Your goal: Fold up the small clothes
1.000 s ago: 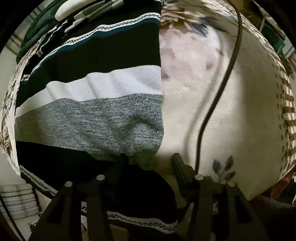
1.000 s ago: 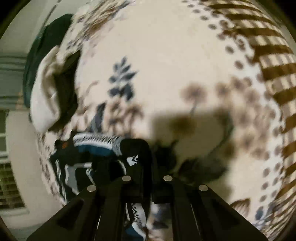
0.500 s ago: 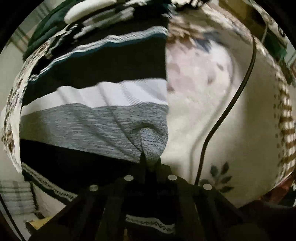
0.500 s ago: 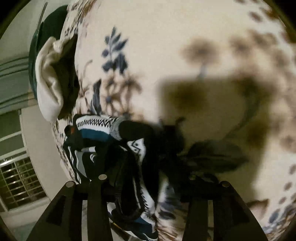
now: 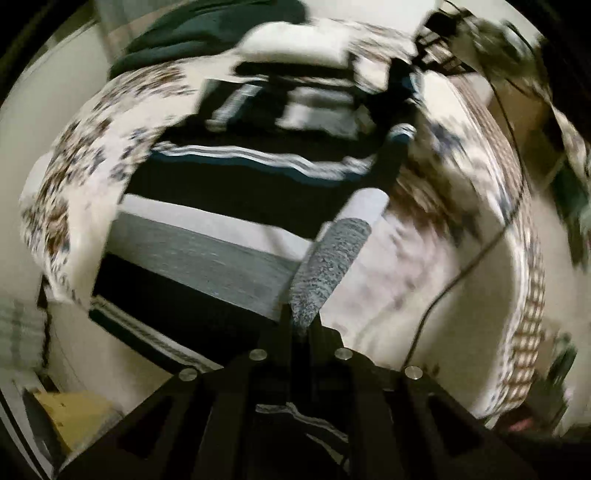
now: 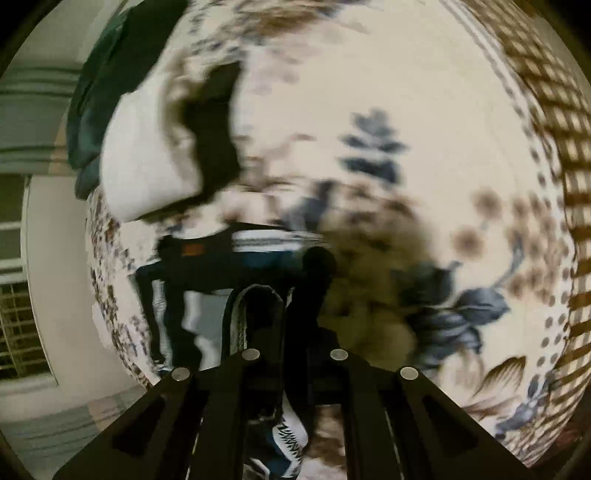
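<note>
Left wrist view: left gripper (image 5: 301, 326) has its jaws closed on the striped garment (image 5: 229, 206), pinching a fold of the grey marl band right at the fingertips. Pinched fabric rises from the tips as a narrow tent, running up and to the right in frame through the grey, then the white, then the black band. Rest of garment lies left of and beyond the fingers, spread on the floral bedsheet (image 5: 413, 258). Stripe bands run roughly left-right across frame, tilted down to the right; long axis looks like it runs away from the camera, but blur is heavy so not sure. Black cable (image 5: 458, 280) lies on the sheet right of the fingers, apart from the garment. Dark green and white cloth pile (image 5: 229, 33) sits at the far end of the bed.

Right wrist view: right gripper (image 6: 295, 325) jaws are pressed together on a dark edge of the same garment, zigzag-trim hem hanging below btwn the finger bases. Looped band of fabric stands just left of the fingertips. Garment bulk sits left of the fingers, stripes here running near vertical. Frame blurred; exact pinch point can't be resolved.
</note>
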A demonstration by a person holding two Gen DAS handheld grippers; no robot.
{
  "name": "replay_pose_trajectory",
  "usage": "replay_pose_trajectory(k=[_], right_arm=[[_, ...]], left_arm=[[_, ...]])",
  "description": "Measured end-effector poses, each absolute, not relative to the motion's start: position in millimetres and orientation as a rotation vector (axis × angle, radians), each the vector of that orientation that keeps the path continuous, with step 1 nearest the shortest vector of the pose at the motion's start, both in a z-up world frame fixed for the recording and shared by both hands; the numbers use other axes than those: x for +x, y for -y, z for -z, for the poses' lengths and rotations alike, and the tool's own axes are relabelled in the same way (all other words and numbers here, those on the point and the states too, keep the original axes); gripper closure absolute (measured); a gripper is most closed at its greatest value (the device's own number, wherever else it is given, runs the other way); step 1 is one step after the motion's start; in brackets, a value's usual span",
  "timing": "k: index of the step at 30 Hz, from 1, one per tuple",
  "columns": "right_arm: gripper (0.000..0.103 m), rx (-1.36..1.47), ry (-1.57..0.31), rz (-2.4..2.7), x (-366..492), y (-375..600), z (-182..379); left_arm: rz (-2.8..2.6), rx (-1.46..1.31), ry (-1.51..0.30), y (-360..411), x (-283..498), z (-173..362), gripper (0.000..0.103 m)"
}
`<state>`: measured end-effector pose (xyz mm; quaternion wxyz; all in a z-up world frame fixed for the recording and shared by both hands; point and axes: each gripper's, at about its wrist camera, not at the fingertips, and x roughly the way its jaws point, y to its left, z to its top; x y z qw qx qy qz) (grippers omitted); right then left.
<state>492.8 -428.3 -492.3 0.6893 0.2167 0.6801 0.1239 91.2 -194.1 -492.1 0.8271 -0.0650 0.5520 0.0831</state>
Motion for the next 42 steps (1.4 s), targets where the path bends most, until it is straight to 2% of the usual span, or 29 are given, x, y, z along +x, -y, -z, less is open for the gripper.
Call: replay_pose_trajectory(k=[6, 11, 19, 28, 30, 33, 35, 37, 40, 42], right_arm=[[0.095, 0.330, -1.516, -0.314, 508.8, 301.6, 442.9], [0.095, 0.201, -1.523, -0.309, 530.7, 176.3, 445.9], [0.096, -0.032, -1.543, -0.234, 555.6, -14.8, 505.1], [0.095, -0.144, -1.551, -0.109, 564.8, -86.5, 563.5], [0.094, -0.131, -1.581, -0.105, 565.2, -86.7, 571.0], [0.083, -0.054, -1.618, -0.147, 564.8, -76.6, 569.4], [0.056, 0.025, -1.644, -0.210, 557.9, -62.3, 559.7], [0.052, 0.070, -1.647, -0.260, 544.5, -47.5, 546.8], [0.047, 0.057, -1.629, -0.341, 506.4, -23.7, 522.3], [0.046, 0.052, -1.626, -0.388, 471.1, 1.4, 510.2]], left_arm=[[-0.240, -0.350, -1.158, 95.8, 97.5, 486.4, 0.099], [-0.263, -0.545, -1.170, 7.8, 92.0, 508.1, 0.099], [-0.237, -0.761, -1.187, -99.7, 86.3, 557.5, 0.099], [-0.172, -0.727, -1.262, -165.6, 102.1, 616.5, 0.098], [-0.156, -0.744, -1.298, -172.5, 100.7, 626.3, 0.094], [-0.186, -0.762, -1.338, -186.8, 91.3, 633.6, 0.094], [-0.223, -0.791, -1.351, -200.8, 78.3, 634.0, 0.092], [-0.249, -0.835, -1.336, -214.9, 63.3, 629.9, 0.089], [-0.258, -0.889, -1.318, -224.1, 49.1, 620.2, 0.080], [-0.252, -0.870, -1.319, -219.1, 47.4, 612.5, 0.063]])
